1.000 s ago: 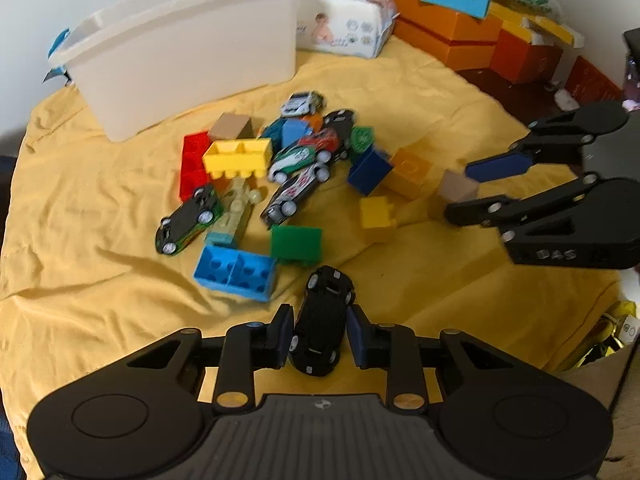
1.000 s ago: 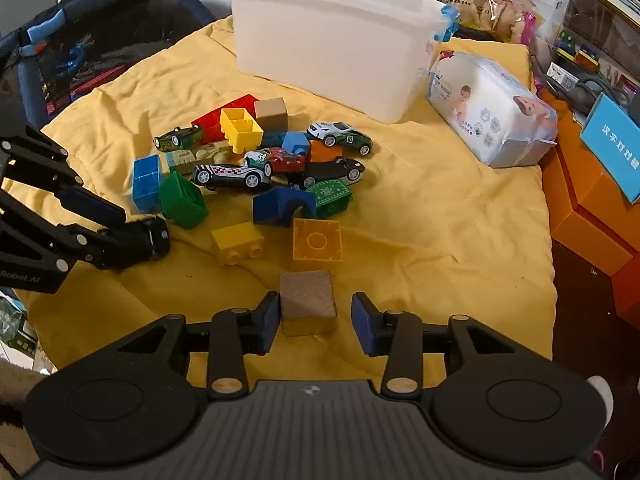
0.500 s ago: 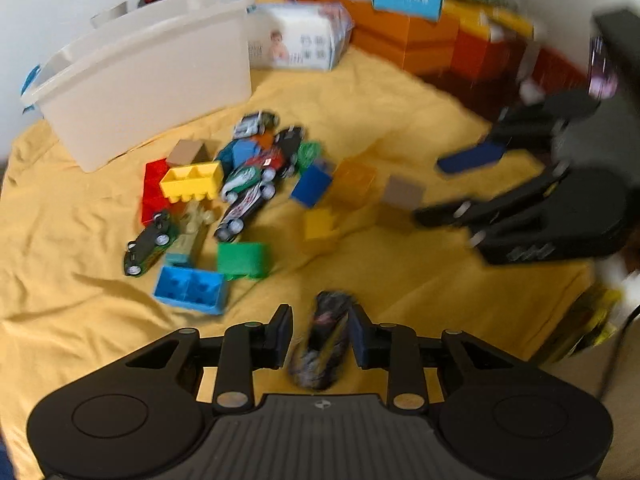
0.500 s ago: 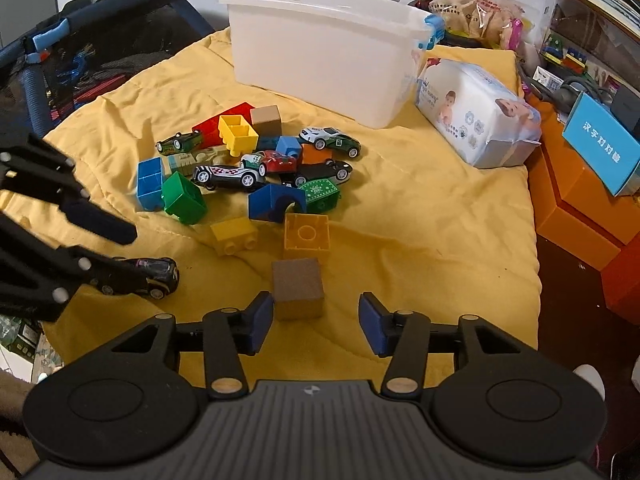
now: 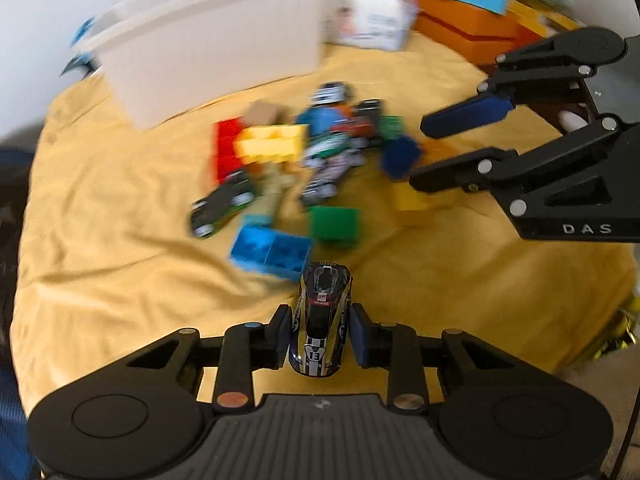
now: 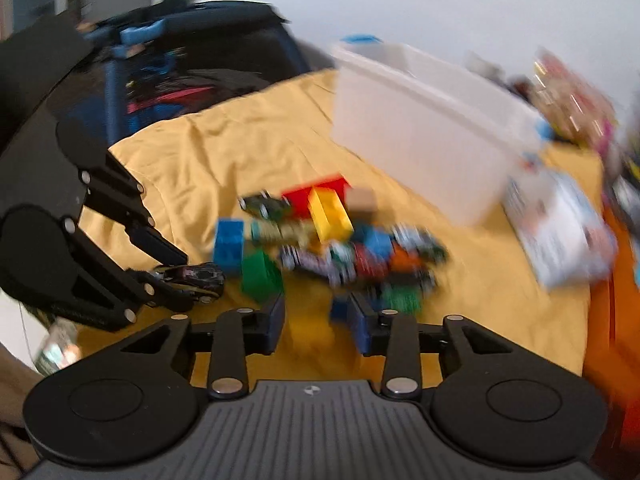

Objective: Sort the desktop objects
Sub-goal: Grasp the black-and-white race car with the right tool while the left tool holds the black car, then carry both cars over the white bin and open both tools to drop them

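Note:
My left gripper (image 5: 319,334) is shut on a black toy car (image 5: 322,320) with the number 13, held above the yellow cloth (image 5: 120,240); the car also shows in the right wrist view (image 6: 192,280). My right gripper (image 6: 316,320) is open and empty, above the near side of the pile; it shows at the right of the left wrist view (image 5: 440,152). A pile of toy cars and bricks lies mid-cloth: yellow brick (image 5: 272,146), red brick (image 5: 226,148), blue brick (image 5: 270,250), green brick (image 5: 334,224). A white bin (image 5: 208,64) stands behind the pile.
A pack of wipes (image 5: 368,20) lies right of the bin. Orange boxes (image 5: 472,36) stand at the far right. A dark blue folding frame (image 6: 180,64) stands beyond the cloth's left edge in the right wrist view. Both views are motion-blurred.
My left gripper lifted the black car and moved toward the pile. My right gripper left the brown block, rose and swung forward over the pile; its jaws stay open.

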`<state>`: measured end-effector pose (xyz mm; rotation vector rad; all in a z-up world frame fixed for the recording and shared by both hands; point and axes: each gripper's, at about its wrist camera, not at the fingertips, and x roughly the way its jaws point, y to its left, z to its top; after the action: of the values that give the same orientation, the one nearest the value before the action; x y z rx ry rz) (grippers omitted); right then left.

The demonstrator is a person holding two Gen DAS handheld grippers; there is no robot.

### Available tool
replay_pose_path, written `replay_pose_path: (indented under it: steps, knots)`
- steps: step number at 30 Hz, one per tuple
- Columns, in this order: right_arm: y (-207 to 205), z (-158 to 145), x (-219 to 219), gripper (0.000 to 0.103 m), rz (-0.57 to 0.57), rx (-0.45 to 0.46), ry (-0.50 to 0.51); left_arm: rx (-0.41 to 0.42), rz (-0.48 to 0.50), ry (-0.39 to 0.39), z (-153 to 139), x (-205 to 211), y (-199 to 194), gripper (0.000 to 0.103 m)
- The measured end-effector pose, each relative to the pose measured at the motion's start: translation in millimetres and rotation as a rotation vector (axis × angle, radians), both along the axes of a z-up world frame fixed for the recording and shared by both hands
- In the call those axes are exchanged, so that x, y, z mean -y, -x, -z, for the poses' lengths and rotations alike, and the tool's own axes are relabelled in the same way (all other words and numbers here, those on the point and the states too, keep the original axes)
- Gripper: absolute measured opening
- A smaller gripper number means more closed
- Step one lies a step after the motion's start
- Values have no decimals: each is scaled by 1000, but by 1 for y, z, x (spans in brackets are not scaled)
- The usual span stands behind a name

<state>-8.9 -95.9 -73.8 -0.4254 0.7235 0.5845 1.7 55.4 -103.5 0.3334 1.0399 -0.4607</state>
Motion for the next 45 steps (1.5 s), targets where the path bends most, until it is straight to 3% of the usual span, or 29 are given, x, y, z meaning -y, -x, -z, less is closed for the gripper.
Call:
replay_pose_path:
  steps: [3,5,10,17,19,23,25,28,31,35,42,45]
  knots:
    - [-23,2,-20,32,-81,29,65,-7,-57,15,2,-16,-6,34]
    - [-39,4,-28,22,-82,16,69,-17,-78,32,4,-24,-8,34]
    - [-56,25,-43,14,-68,-27,134,-29,-95,45,5,-34,-9,35]
    - [-40,30,-36,14,-113,-149,151,-34,-98,75,9,-41,-6,35]
    - [-45,20,-36,19,-175,-142,155,-36,-91,79,10,-42,-5,35]
    - [-63,21,-44,29,-363,-117,285,-44,-84,78,10,-45,-6,35]
    - [-77,26,-48,40,-462,-181,297,-48,-79,78,11,-44,-7,35]
    - [-91,29,-53,44,-591,-294,299,-50,-69,76,11,-44,-5,35]
    - [-96,37,-59,45,-652,-290,371,-56,-70,72,13,-45,-5,35]
    - [-112,41,-48,41,-515,-396,272,-56,-79,73,14,-45,-4,35]
    - [-83,44,-25,42,-274,-317,163,-53,-114,93,15,-47,-1,34]
    - [-84,43,-20,39,-156,-329,94,-17,-118,97,5,-50,-2,34]
